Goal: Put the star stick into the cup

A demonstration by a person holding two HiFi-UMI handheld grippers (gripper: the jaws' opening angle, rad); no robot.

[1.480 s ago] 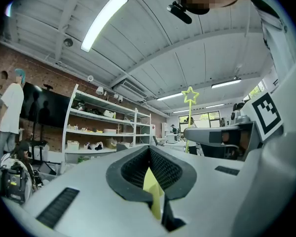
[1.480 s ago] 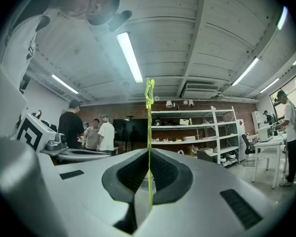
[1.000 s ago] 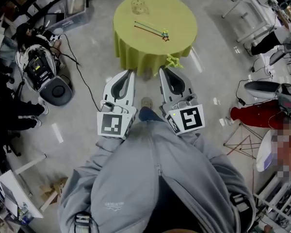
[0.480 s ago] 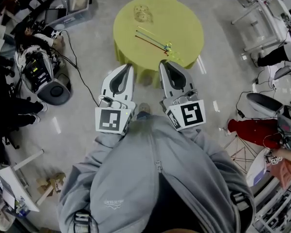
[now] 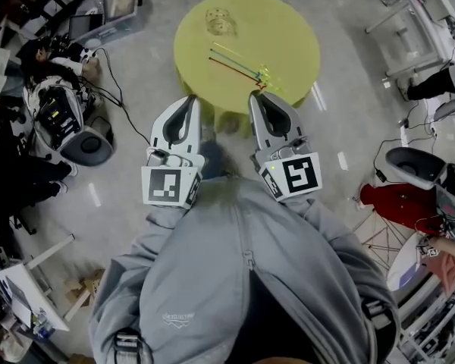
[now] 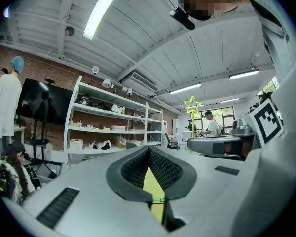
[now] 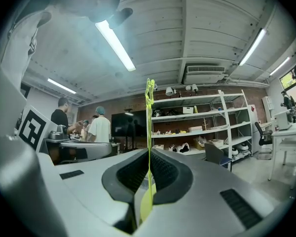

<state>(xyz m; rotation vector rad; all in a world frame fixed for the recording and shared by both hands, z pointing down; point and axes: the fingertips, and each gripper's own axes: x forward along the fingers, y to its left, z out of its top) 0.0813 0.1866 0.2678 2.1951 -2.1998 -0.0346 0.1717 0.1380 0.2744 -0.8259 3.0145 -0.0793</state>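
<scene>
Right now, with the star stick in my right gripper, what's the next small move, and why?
Probably carry the right gripper forward over the yellow table toward the cup. Its jaws are shut on the star stick, which stands upright between them, so the grasp looks done. The gripper is only at the table's near edge, while the cup sits toward the far side.

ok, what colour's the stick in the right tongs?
The stick is neon yellow-green; the right gripper view shows it best.

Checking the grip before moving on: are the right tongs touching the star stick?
Touching. Right gripper view: the right tongs clamp the star stick, which rises from between them.
</scene>
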